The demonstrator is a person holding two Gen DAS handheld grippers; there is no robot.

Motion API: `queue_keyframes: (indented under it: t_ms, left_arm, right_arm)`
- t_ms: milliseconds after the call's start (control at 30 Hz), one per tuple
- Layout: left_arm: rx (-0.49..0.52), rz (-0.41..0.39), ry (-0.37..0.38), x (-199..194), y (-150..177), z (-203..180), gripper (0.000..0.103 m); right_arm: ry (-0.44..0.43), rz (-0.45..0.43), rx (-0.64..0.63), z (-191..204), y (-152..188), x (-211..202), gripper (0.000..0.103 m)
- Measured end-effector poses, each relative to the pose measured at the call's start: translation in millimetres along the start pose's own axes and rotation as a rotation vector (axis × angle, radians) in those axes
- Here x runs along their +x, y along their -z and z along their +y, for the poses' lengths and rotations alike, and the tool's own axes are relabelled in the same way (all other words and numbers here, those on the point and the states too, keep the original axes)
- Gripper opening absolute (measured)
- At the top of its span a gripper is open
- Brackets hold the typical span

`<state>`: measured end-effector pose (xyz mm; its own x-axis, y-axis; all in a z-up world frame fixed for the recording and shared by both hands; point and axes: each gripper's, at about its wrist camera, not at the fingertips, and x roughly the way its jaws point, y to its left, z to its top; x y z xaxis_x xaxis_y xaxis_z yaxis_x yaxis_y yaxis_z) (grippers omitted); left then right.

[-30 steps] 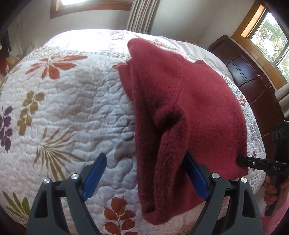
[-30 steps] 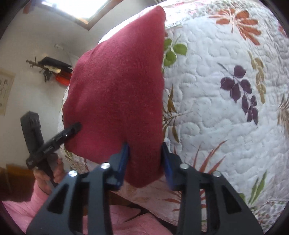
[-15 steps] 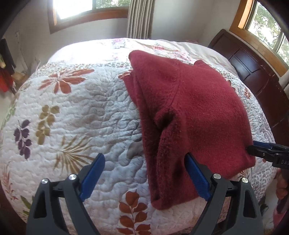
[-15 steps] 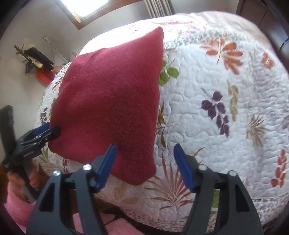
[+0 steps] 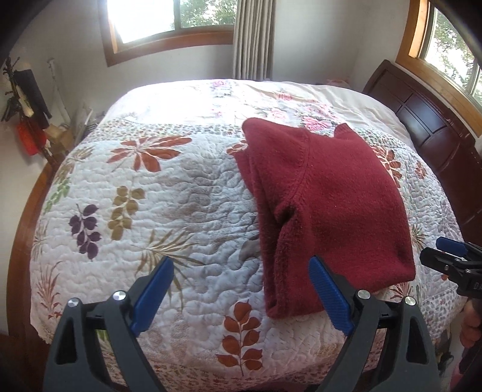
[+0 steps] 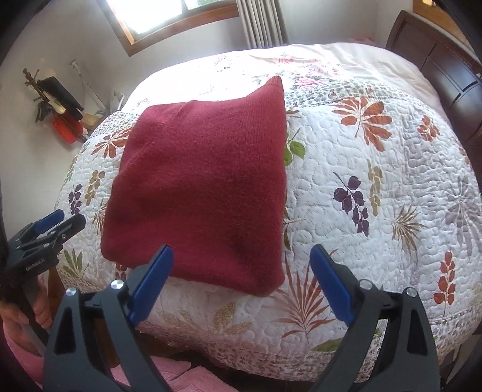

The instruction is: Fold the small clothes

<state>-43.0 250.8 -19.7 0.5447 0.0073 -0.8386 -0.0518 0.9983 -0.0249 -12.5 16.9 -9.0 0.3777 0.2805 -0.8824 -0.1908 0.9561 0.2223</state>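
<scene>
A dark red knitted sweater (image 5: 328, 205) lies folded into a rectangle on the quilted floral bedspread (image 5: 168, 193). In the right wrist view the same sweater (image 6: 205, 187) fills the middle, its near edge close to the bed's front edge. My left gripper (image 5: 241, 295) hangs open over the quilt, just short of the sweater's near left corner, with nothing between its blue pads. My right gripper (image 6: 241, 283) is open too, drawn back from the sweater's near right corner. Each gripper shows at the edge of the other's view: the right gripper (image 5: 452, 262) and the left gripper (image 6: 45, 232).
A dark wooden headboard (image 5: 433, 132) stands at the right of the bed. A coat stand with dark and red items (image 5: 24, 117) is by the left wall. Windows (image 5: 168, 21) and a curtain line the far wall. A person's hand (image 6: 27, 313) and pink clothing sit below.
My right gripper let go of the sweater's corner and opened. Both grippers pulled back and up from the bed, so the folded sweater now lies free on the quilt.
</scene>
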Motion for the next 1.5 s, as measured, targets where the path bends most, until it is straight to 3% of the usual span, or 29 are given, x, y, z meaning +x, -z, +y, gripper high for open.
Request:
queue_keyframes:
  t_ms: [667,1500]
  left_arm:
    - [0.005,-0.03,-0.088,-33,1,0,0.097]
    - [0.0,-0.025,-0.096,-35,4,-2,0.098]
  right_arm:
    - [-0.018,-0.013,-0.004,23,3,-18,0.092]
    - [-0.014,-0.001,-0.013,30,6,-16,0.092]
